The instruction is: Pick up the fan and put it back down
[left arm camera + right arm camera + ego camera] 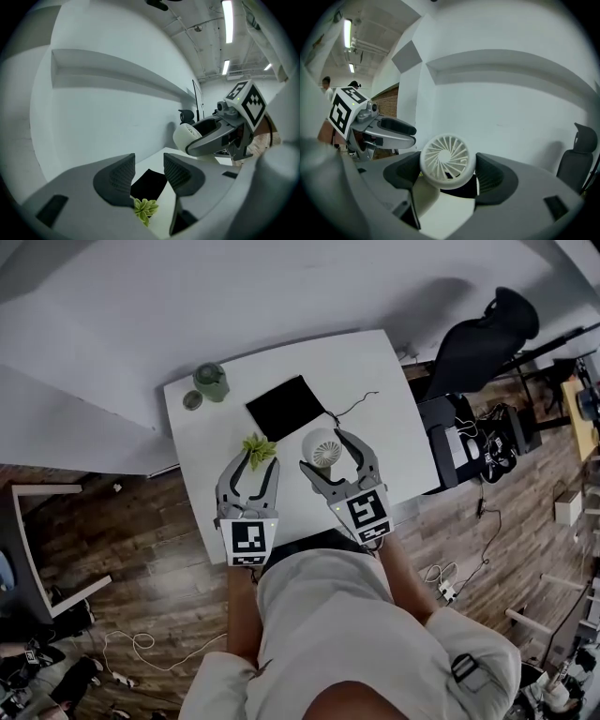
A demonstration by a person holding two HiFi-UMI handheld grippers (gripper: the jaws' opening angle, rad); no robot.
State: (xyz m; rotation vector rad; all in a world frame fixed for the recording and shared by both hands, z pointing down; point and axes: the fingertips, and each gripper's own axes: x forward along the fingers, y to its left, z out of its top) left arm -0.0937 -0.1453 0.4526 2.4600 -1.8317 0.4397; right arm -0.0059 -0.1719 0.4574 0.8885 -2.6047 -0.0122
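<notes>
left tool (255, 461) / right tool (323, 449): grey, square black-white markers | shirt (328, 615): white

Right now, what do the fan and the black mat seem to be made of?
The fan looks like matte white plastic: thin moulded grille ribs. The mat is probably fabric or foam: flat, dull black, no shine; I cannot tell which.

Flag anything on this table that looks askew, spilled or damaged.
The black mat lies skewed to the edges of the white table. Otherwise nothing stands out: the fan sits gripped in the right hand-held gripper, nothing spilled.
</notes>
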